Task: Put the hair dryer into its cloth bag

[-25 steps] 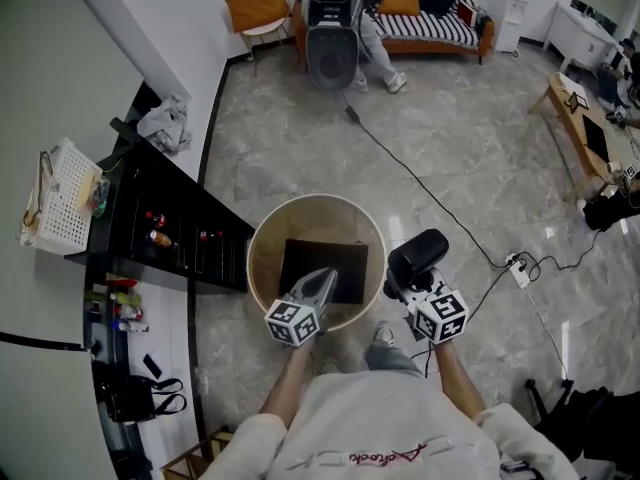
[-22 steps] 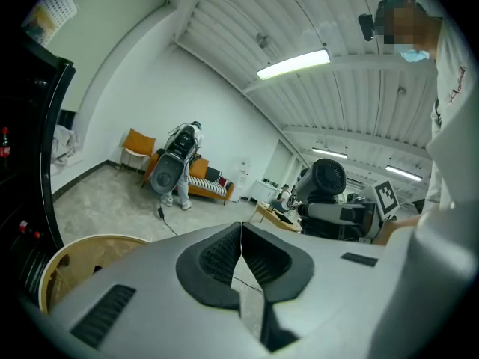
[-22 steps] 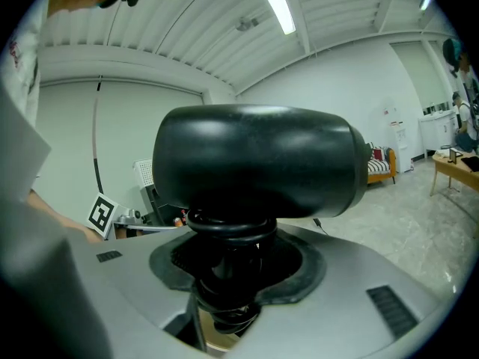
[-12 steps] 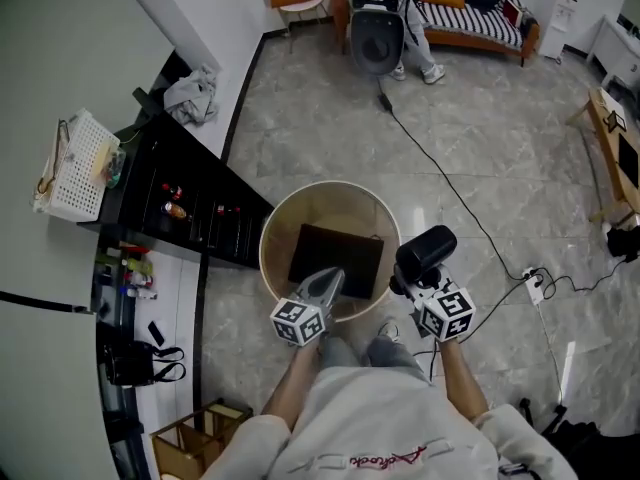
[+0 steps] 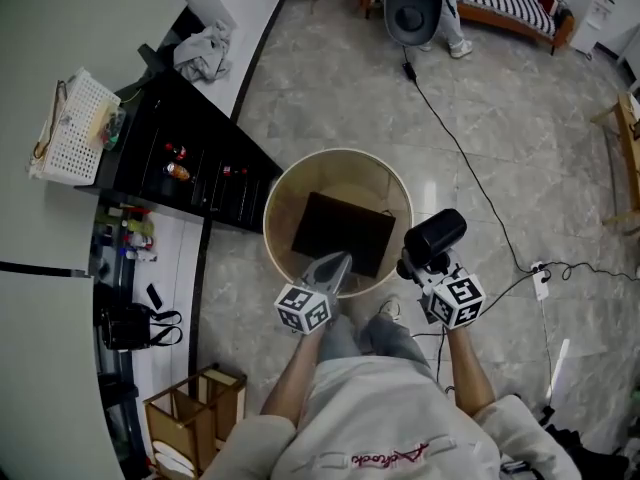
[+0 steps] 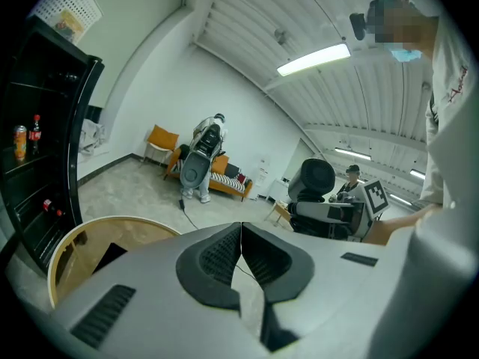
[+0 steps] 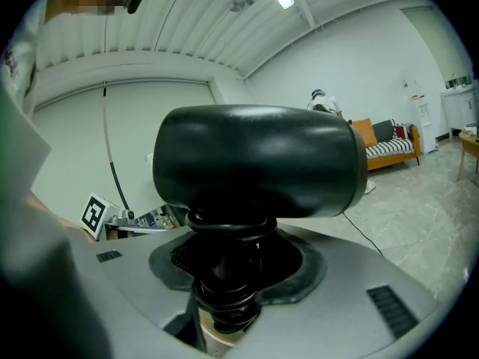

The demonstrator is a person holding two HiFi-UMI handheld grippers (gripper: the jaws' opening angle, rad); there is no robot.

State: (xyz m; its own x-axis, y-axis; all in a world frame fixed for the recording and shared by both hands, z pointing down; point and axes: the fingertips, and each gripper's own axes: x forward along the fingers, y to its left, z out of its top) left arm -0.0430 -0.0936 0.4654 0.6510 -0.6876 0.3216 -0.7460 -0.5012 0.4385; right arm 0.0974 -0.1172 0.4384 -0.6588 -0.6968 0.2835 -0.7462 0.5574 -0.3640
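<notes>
Standing close to a round table (image 5: 338, 152), the person held a gripper out in each hand. The left gripper (image 5: 338, 264) had its jaws pressed together with nothing between them, and its tips reached over the table's near rim toward the bag (image 5: 345, 230). The right gripper (image 5: 425, 268) was clamped on the handle of the black dryer (image 5: 437, 235), where the cord was wound in coils. The dryer's barrel stood above the jaws, just right of the table's rim and over the floor, apart from the bag. That bag, dark and flat, lay in the middle of the tabletop; I could not tell which side its mouth faced. Left of the table stood a black shelf (image 5: 205, 183) with a few small bottles on it, and a white basket (image 5: 68, 128) sat further left. A black cable (image 5: 455, 148) ran over the grey floor from a power strip (image 5: 541, 279) on the right toward the far end of the room. There a striped sofa (image 5: 505, 3) stood against the wall.
</notes>
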